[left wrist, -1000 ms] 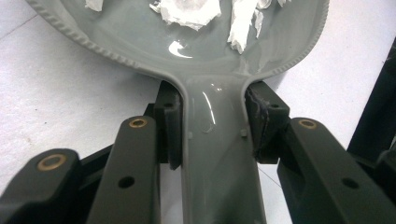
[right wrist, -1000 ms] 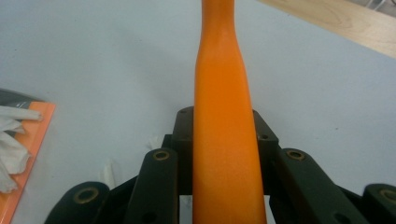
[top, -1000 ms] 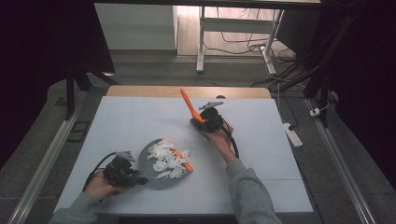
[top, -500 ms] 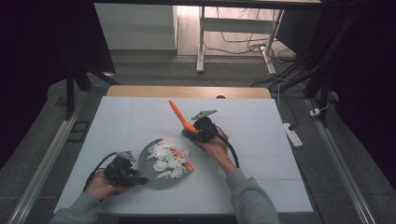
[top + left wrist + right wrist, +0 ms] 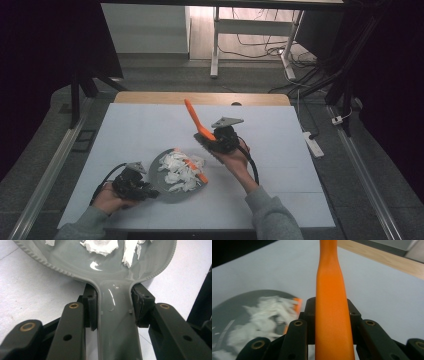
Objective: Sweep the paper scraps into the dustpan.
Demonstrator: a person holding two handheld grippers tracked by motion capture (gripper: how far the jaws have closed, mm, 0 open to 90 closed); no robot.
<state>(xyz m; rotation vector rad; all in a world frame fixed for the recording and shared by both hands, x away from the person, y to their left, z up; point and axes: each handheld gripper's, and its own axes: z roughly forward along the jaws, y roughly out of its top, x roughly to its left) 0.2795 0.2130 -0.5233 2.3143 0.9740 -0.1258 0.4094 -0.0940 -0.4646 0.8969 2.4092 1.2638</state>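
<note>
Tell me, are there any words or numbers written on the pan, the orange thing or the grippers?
None can be read. The grey pan, the orange tool, the white table cover, the left gripper and the right gripper all look plain, with no letters, numbers or signs.

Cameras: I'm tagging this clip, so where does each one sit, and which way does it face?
High view: above the person's side, facing forward and down on the table; forearms, both claws.
Left gripper view: on the left claw, facing along its jaws at the dustpan.
Right gripper view: on the right claw, along the orange handle.
Shared: dustpan with white scraps.
</note>
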